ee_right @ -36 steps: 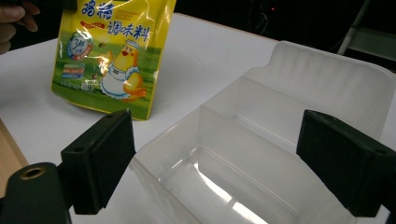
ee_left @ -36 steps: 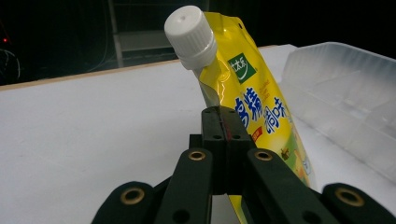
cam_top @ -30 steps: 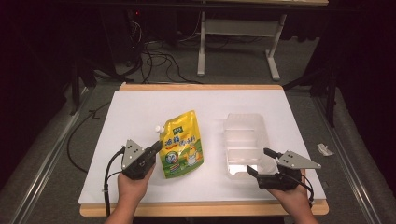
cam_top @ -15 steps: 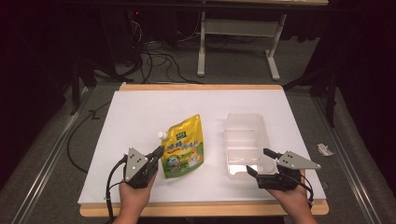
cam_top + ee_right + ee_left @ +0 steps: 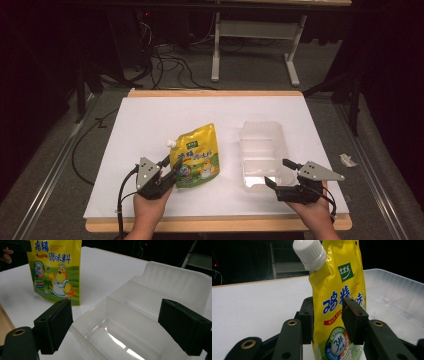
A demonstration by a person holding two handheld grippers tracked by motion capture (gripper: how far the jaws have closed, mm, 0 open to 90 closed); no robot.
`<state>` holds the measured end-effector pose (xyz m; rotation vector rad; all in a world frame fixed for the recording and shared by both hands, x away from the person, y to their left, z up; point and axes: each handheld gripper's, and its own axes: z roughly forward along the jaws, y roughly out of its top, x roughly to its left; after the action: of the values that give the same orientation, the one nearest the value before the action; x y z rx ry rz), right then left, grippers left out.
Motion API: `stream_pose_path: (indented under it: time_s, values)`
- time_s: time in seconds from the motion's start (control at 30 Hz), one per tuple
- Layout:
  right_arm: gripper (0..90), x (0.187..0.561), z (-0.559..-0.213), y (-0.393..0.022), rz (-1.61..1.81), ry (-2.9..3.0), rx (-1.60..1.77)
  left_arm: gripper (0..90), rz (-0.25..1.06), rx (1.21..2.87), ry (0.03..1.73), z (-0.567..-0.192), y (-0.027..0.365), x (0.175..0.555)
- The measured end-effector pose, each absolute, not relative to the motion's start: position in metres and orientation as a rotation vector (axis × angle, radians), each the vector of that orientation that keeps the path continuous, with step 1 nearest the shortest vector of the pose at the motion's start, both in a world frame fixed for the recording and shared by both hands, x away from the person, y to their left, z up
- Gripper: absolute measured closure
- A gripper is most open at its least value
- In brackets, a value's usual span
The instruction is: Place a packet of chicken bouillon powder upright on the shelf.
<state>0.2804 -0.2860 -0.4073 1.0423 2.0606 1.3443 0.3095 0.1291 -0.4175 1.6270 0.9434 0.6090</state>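
Over on the left, the left gripper (image 5: pixel 170 172) has its black jaws pinched onto the lower edge of a glossy yellow pouch (image 5: pixel 196 156) with a chunky white ribbed screw cap (image 5: pixel 310 253), standing up on the matte white table (image 5: pixel 150 125). Just right of it sits a clear, ribbed plastic bin (image 5: pixel 261 150). The right gripper (image 5: pixel 279 172) is spread wide around the bin's near end, gripping nothing.
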Motion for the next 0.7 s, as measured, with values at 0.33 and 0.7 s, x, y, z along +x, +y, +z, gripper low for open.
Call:
stream_pose_path:
  time_s: [0.33,0.7]
  values:
    - [12.9,0.279,-0.396,-0.259,1.409,2.11,0.994,68.0,0.612,1.675,0.902,-0.417,0.129,0.297]
    - [12.8,0.284,-0.39,-0.238,1.408,2.137,0.964,66.1,0.63,1.683,0.842,-0.414,0.122,0.29]
